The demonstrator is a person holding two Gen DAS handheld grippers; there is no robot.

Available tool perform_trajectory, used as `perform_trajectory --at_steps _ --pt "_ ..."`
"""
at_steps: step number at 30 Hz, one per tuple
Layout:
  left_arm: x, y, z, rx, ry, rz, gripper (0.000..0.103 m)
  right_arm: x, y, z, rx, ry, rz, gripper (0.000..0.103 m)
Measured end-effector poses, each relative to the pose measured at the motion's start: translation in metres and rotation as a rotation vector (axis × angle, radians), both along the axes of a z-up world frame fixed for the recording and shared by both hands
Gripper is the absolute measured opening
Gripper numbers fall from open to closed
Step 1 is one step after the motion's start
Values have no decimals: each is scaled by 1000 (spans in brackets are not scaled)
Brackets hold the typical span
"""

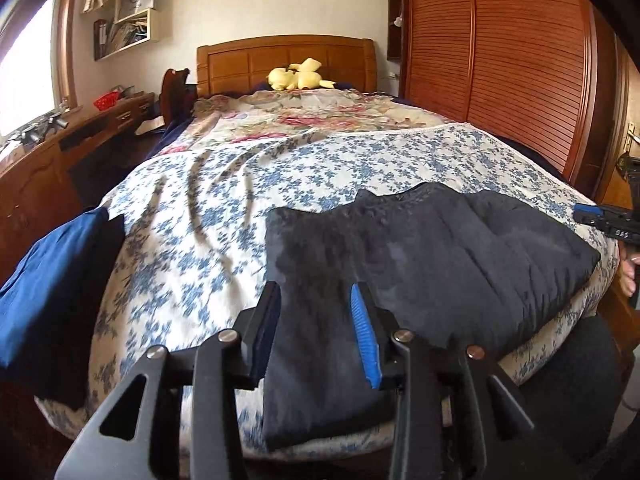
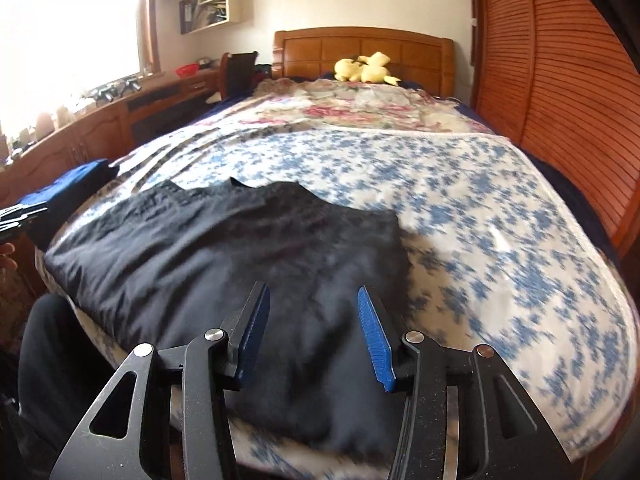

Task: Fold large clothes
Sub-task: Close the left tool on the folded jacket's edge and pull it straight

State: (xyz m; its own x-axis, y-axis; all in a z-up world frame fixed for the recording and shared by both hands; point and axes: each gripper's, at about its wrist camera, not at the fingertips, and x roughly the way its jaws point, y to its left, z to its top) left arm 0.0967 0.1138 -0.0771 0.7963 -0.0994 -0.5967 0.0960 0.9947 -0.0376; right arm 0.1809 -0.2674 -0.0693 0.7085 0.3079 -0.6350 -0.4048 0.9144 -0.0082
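Observation:
A black garment (image 1: 440, 248) (image 2: 240, 248) lies folded into a flat bundle at the near end of the bed. In the left wrist view my left gripper (image 1: 315, 292) hovers over the garment's near left part, jaws apart, with the pads off the cloth. In the right wrist view my right gripper (image 2: 312, 290) hangs over its near right part, also open and holding nothing. The right gripper (image 1: 600, 216) shows at the right edge of the left view. The left gripper (image 2: 16, 216) shows at the left edge of the right view.
The bed's blue-flowered sheet (image 1: 240, 208) (image 2: 480, 208) stretches beyond the garment. Folded blue clothes (image 1: 48, 288) (image 2: 68, 184) sit at the bed's left edge. A yellow plush toy (image 1: 298, 76) lies by the headboard. A wooden wardrobe (image 1: 500, 60) stands on the right, a desk (image 1: 40, 168) on the left.

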Motion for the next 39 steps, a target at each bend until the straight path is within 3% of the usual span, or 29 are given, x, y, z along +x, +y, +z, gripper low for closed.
perform_trajectory --at_steps 3,8,14,20,31,39 --pt "26 -1 -3 -19 34 -17 35 23 30 -7 24 7 45 46" --pt "65 -10 -7 42 73 -35 35 66 91 -25 33 38 136 46" --pt "111 -16 -12 82 118 -55 35 89 134 -49 -2 62 208 46" --pt "158 -17 -24 107 173 -44 35 96 144 -82 -68 119 216 46" --pt "234 -2 -60 111 309 -16 35 93 148 -85 -93 106 238 47" --pt "257 8 -89 114 399 19 35 92 153 -86 -110 95 249 47"
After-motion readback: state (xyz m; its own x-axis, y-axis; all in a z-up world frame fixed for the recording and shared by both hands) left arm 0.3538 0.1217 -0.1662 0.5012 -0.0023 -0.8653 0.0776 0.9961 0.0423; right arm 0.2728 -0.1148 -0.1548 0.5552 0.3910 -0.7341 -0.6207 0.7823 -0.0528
